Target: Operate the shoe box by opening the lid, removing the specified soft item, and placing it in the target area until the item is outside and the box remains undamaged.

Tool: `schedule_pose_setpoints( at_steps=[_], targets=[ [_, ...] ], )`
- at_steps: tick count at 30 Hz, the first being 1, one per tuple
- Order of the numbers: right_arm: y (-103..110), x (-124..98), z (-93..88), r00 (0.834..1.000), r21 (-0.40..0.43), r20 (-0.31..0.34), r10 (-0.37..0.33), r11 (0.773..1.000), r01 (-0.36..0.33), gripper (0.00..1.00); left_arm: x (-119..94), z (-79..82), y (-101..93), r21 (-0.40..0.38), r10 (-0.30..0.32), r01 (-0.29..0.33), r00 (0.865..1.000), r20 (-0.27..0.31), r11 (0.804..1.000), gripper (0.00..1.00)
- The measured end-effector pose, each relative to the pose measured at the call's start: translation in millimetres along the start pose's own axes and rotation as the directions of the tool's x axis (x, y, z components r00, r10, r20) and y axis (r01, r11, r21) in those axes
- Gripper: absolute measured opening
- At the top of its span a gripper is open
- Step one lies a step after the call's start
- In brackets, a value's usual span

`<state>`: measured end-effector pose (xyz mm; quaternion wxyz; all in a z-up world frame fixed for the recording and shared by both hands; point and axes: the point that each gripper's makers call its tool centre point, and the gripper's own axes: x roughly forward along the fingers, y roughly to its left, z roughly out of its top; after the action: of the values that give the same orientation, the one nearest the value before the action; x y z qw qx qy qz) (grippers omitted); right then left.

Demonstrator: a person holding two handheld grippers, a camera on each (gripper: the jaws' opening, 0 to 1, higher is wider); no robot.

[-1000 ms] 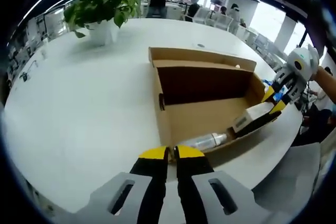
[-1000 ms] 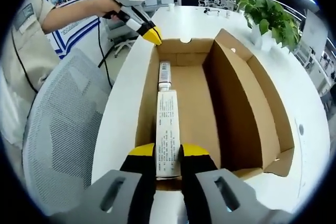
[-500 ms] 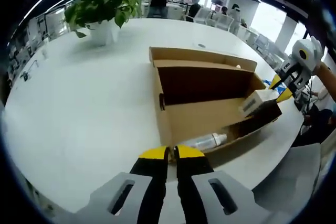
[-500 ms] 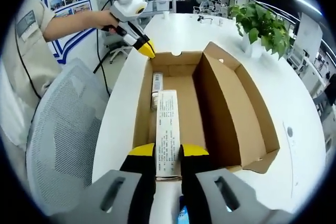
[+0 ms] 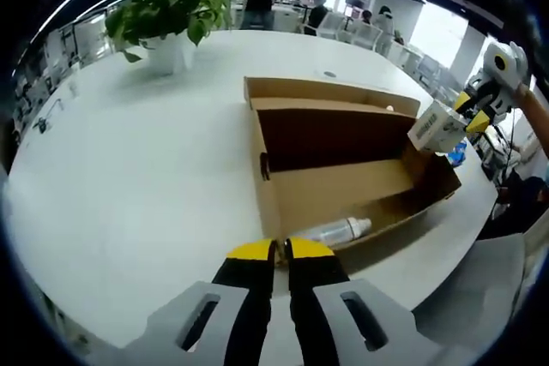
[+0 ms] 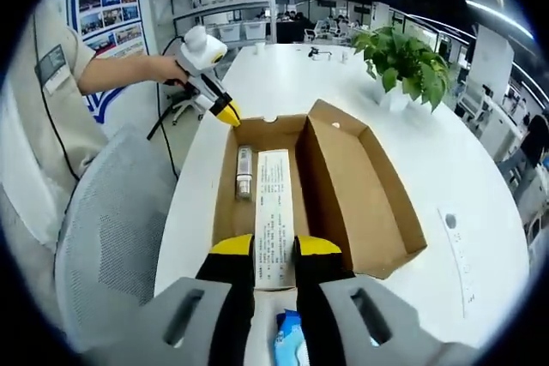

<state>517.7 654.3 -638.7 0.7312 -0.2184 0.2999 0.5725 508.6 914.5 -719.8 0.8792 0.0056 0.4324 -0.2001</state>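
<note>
Left gripper view: left gripper (image 5: 279, 250) at the near edge of an open cardboard shoe box (image 5: 343, 186), yellow-tipped jaws pressed together with nothing between them. Inside the box, along the near wall just beyond the tips, a clear bottle (image 5: 336, 231) lying on its side. Lid flap (image 5: 330, 92) standing up on the far side. At the right end of the box, right gripper (image 5: 470, 113) raised above the box, clamped on a long white carton (image 5: 433, 128) with printed text; carton clear of the box floor, above the box's right end wall. White round table (image 5: 129, 169) beneath; potted plant (image 5: 167, 10) at the far left, well apart from the box.

Right gripper view: right gripper (image 6: 274, 248) closed on the white carton (image 6: 273, 212), one yellow tip on each long side, carton projecting forward from between the tips over the box (image 6: 360, 186) interior. Bottle (image 6: 244, 173) on the box floor just left of the carton, near the far end. Left gripper (image 6: 225, 113) at the far end wall, held by a hand (image 6: 163, 68), tips together. Small blue-and-white object (image 6: 289, 340) visible below, between the gripper bodies; identity not discernible. Grey mesh chair (image 6: 111, 246) left of the table (image 6: 480, 203); plant (image 6: 403, 62) at upper right.
</note>
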Motion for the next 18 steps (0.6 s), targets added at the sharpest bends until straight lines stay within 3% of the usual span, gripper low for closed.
schedule_pose_setpoints(
  at_steps=[8, 18],
  targets=[
    [-13.4, -26.9, -2.7, 0.999, -0.008, 0.011, -0.039, 0.999, 0.039, 0.14, -0.2, 0.0, -0.1, 0.001, 0.003, -0.003, 1.000, -0.002, 1.000, 0.02],
    [-38.5, -63.1, -18.8, 0.994, -0.010, -0.002, -0.107, 0.994, 0.107, 0.14, -0.9, 0.5, -0.3, 0.001, 0.006, -0.006, 1.000, -0.004, 1.000, 0.02]
  ],
)
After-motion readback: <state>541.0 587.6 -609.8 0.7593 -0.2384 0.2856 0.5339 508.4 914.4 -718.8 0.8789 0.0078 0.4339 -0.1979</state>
